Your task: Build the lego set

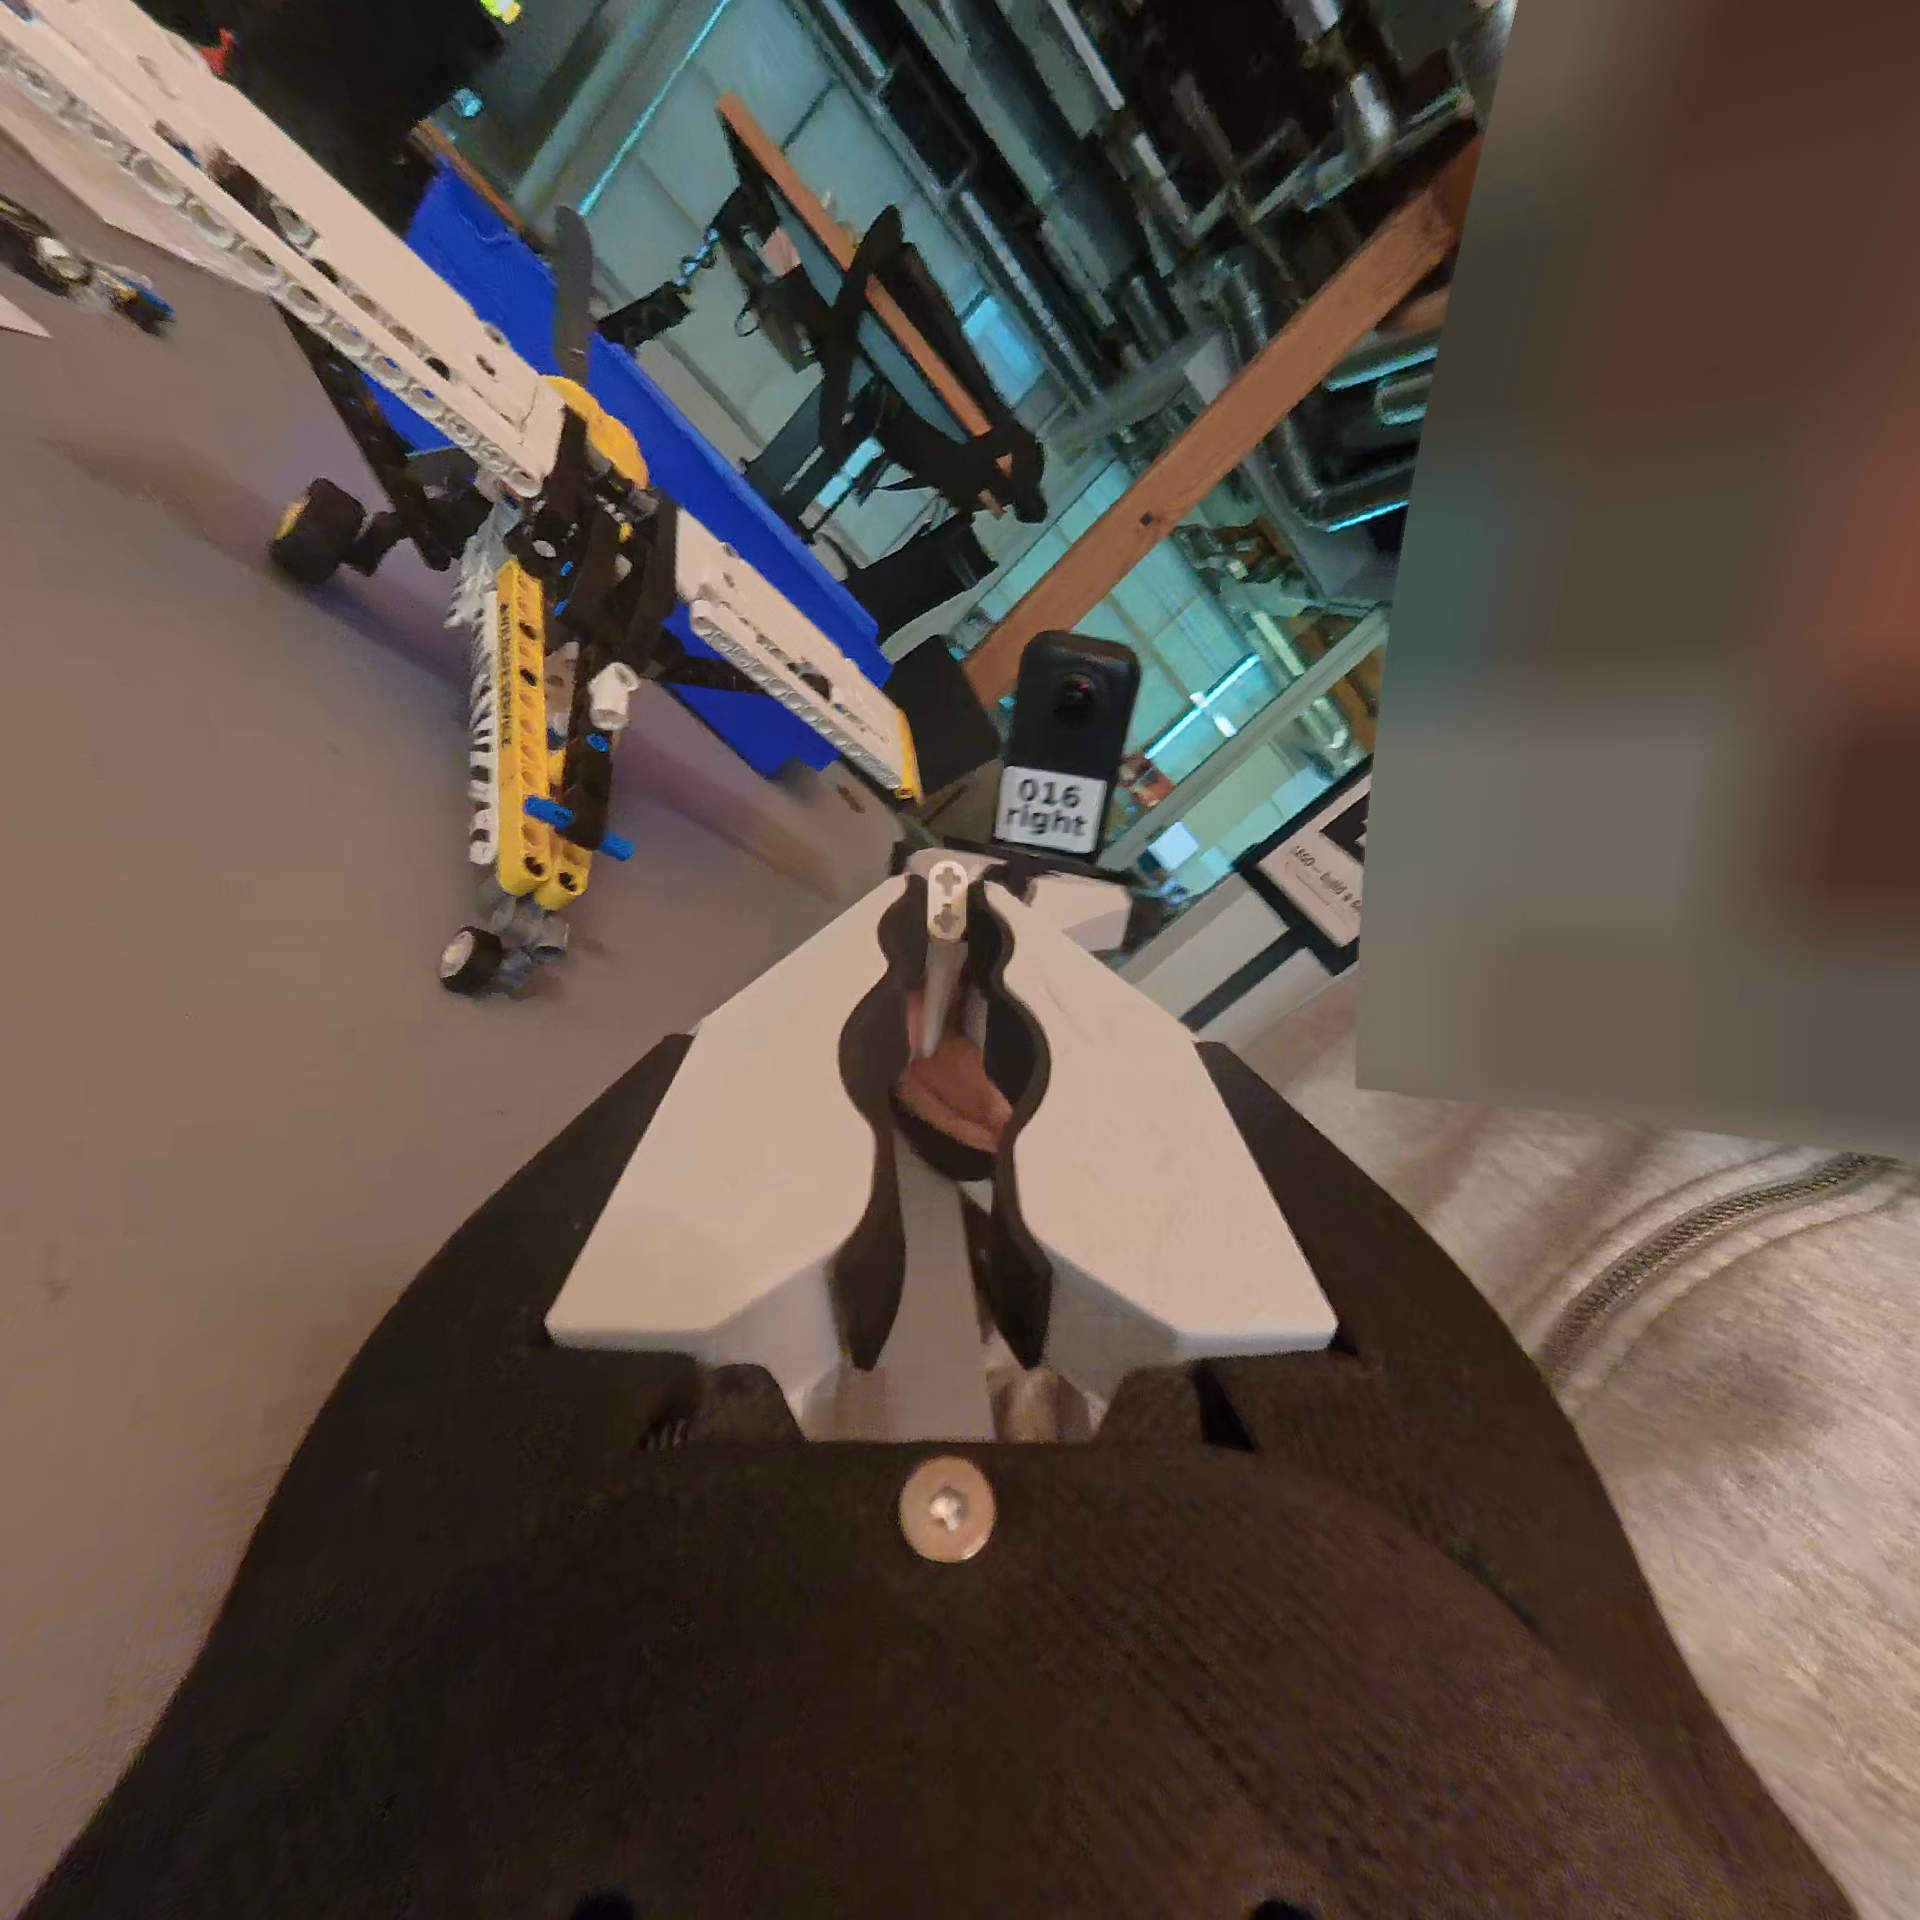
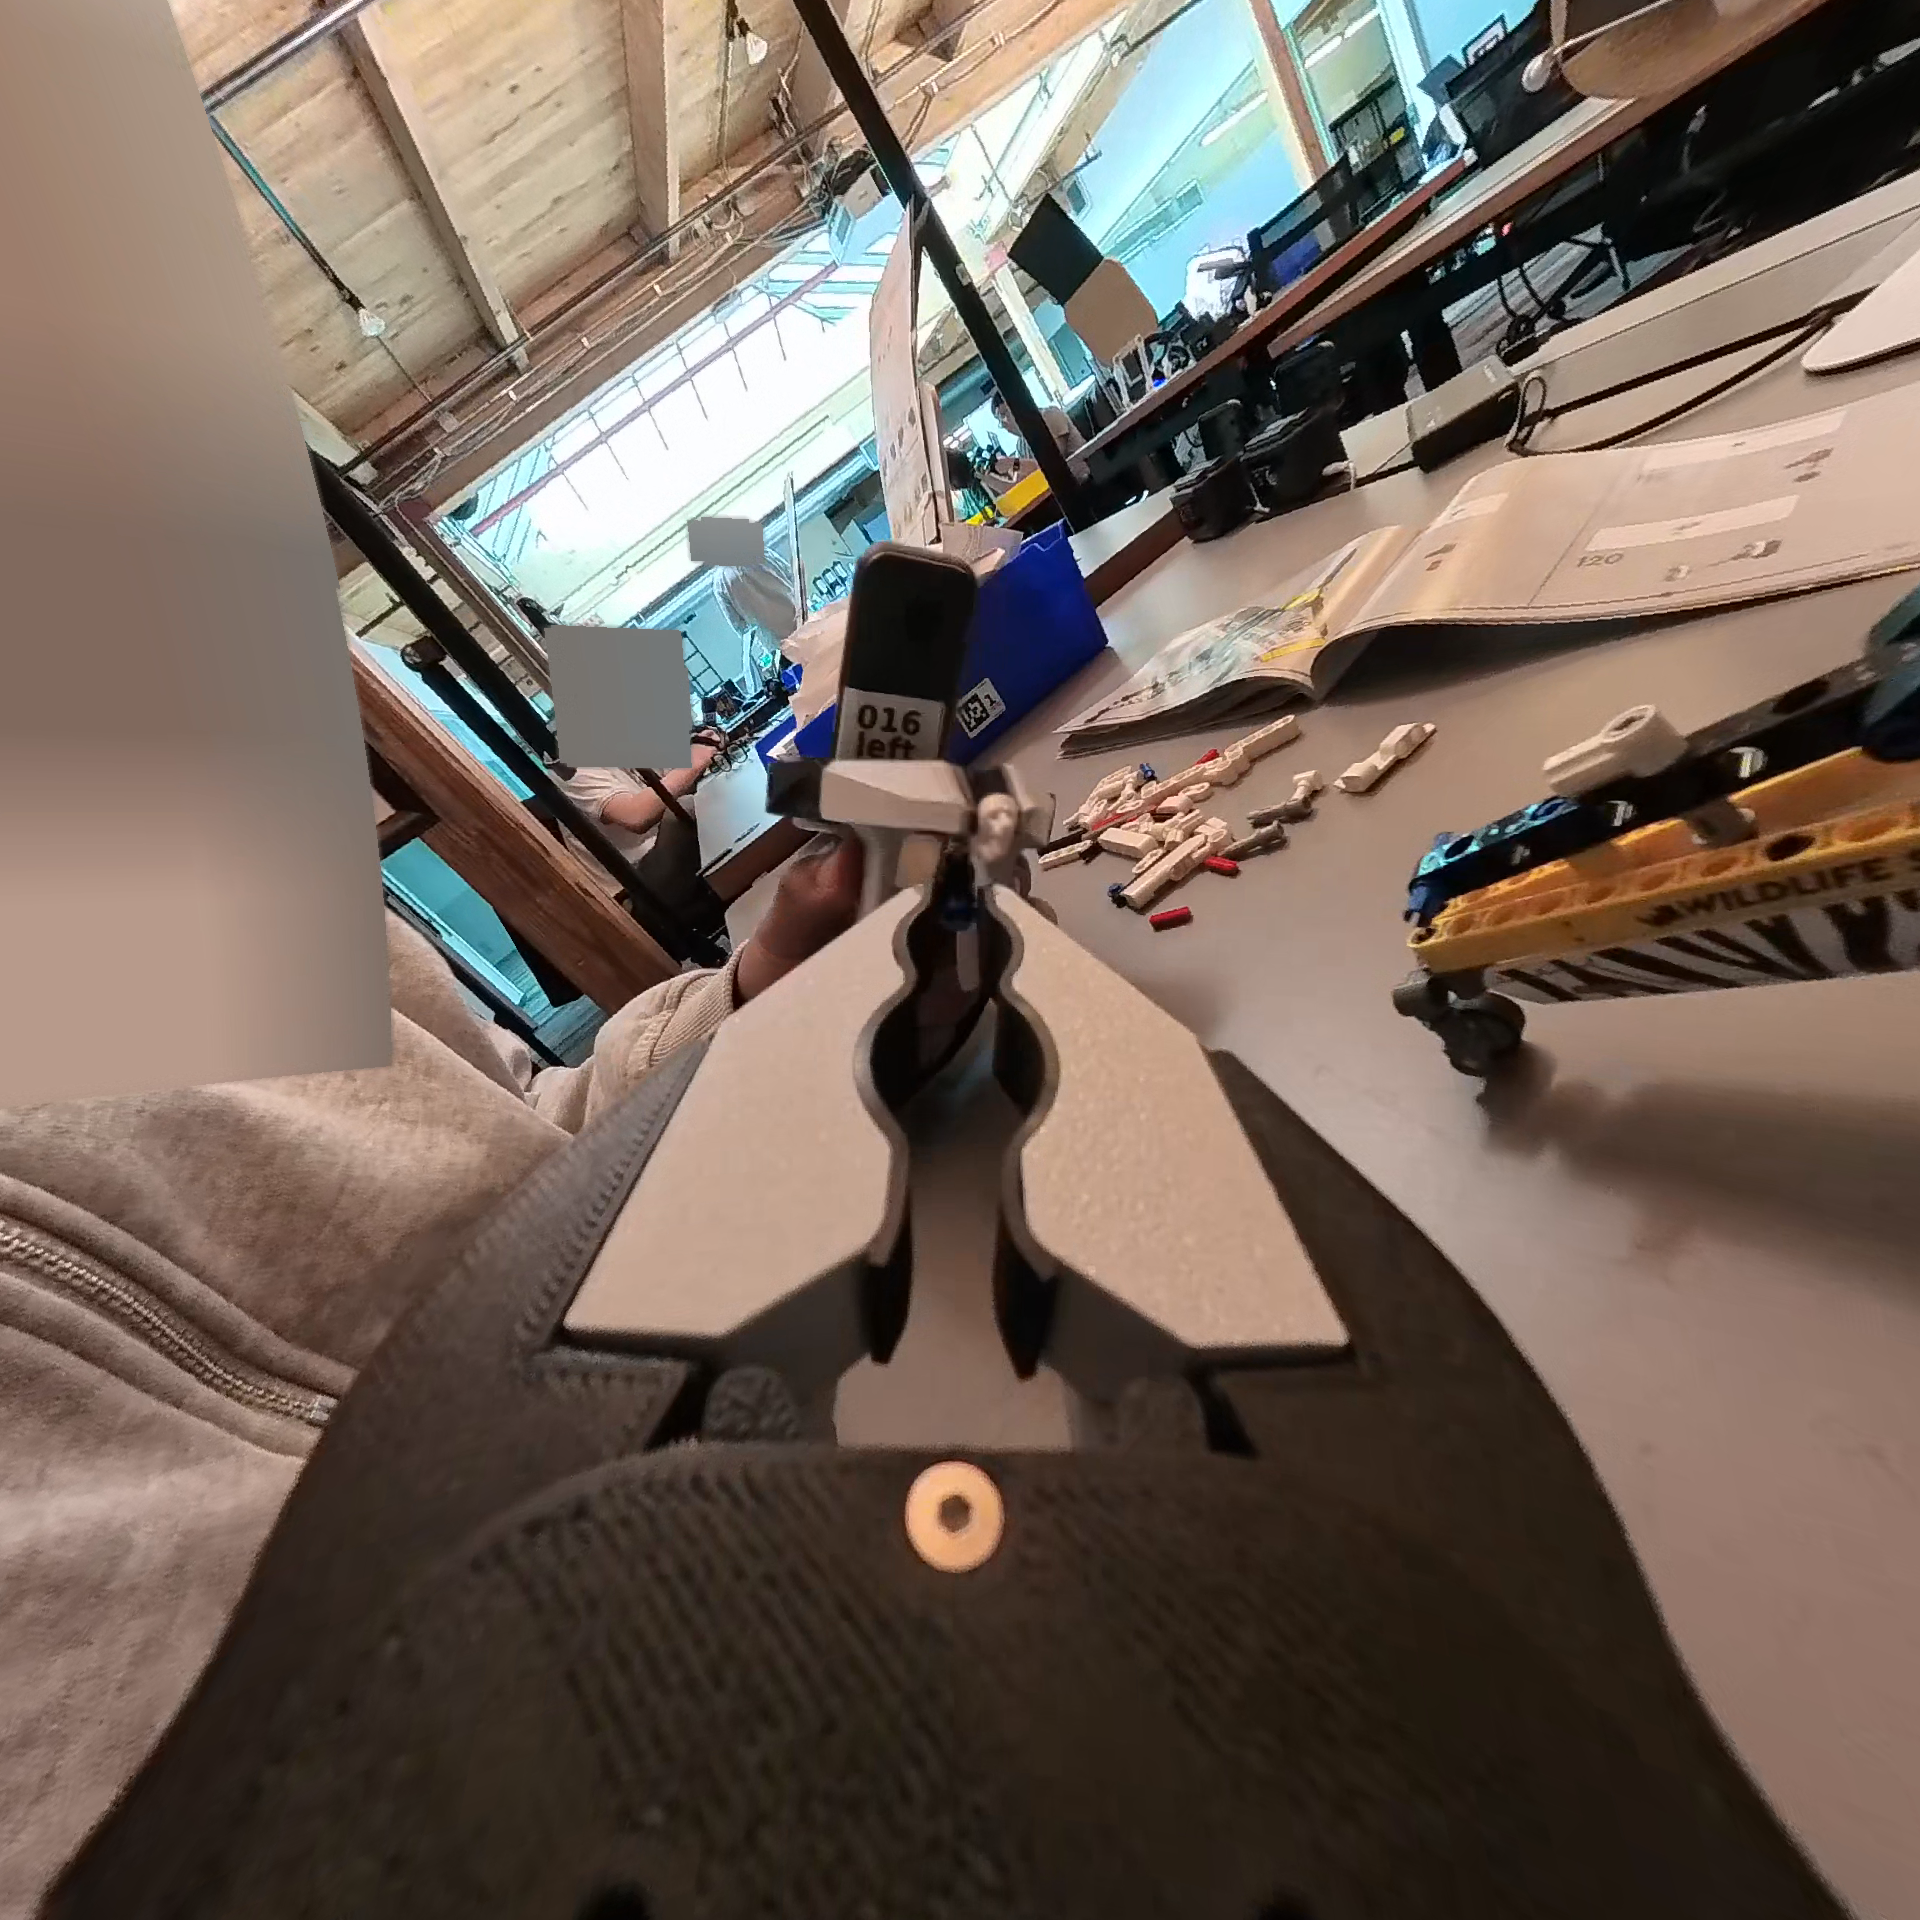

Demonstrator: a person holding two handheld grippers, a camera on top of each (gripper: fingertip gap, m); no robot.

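My left gripper (image 1: 945, 935) is shut on a thin white lego piece (image 1: 948, 896) with cross holes, held up off the table. My right gripper (image 2: 958, 940) faces it tip to tip and is shut on a small blue and black pin (image 2: 956, 906). In the right wrist view the left gripper (image 2: 902, 805) holds its white piece (image 2: 997, 821) just beyond my tips. The yellow, black and white lego plane model (image 1: 540, 644) stands on the grey table, left of the left gripper and right of the right one (image 2: 1662, 894).
A pile of loose white, grey and red pieces (image 2: 1174, 821) lies on the table (image 2: 1558, 1299) beside an open instruction booklet (image 2: 1455, 582). A blue bin (image 2: 1029, 623) stands behind. A person's grey sleeve (image 1: 1714, 1351) is close by.
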